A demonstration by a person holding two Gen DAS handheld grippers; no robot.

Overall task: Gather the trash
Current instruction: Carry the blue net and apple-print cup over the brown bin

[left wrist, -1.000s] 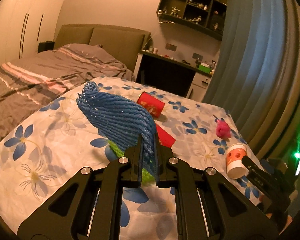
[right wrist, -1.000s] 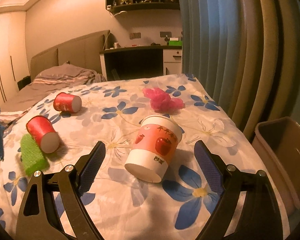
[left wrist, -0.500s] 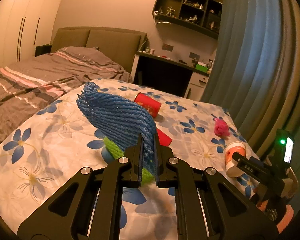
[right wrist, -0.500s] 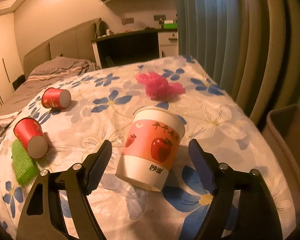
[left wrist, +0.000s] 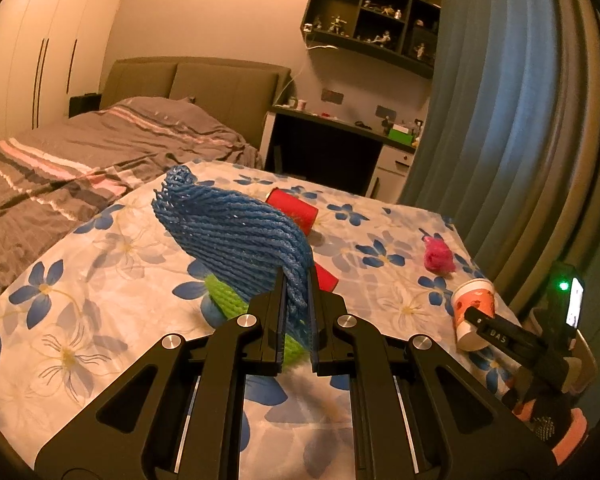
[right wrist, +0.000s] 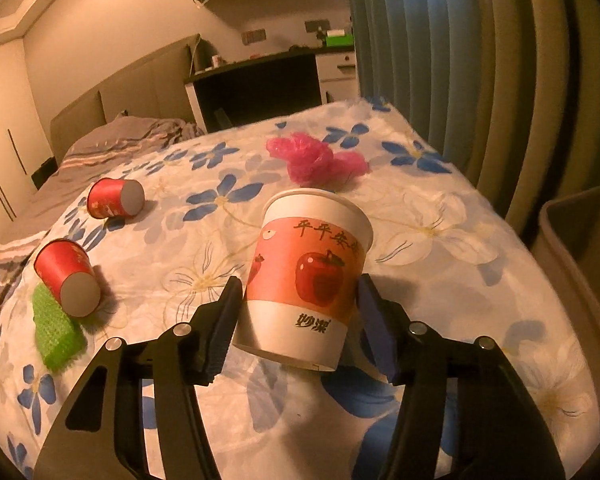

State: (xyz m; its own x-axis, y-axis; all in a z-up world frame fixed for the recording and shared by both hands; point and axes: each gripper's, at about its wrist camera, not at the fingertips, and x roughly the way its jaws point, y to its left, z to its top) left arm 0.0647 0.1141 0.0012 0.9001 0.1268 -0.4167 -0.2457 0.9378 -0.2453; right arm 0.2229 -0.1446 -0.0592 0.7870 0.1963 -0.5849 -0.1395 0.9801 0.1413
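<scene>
Moved: right tongs advanced, now closing around the apple cup.
Left tongs: clamped on blue net.
Left: red cups, green net, pink bag beyond them.

A home bedroom was shown. A made bed with an upholstered headboard was seen at the far left, a wardrobe beside it, a desk and a figurine-filled wall shelf farther back, blue curtains at the right, and a floral bedsheet nearest.
</scene>
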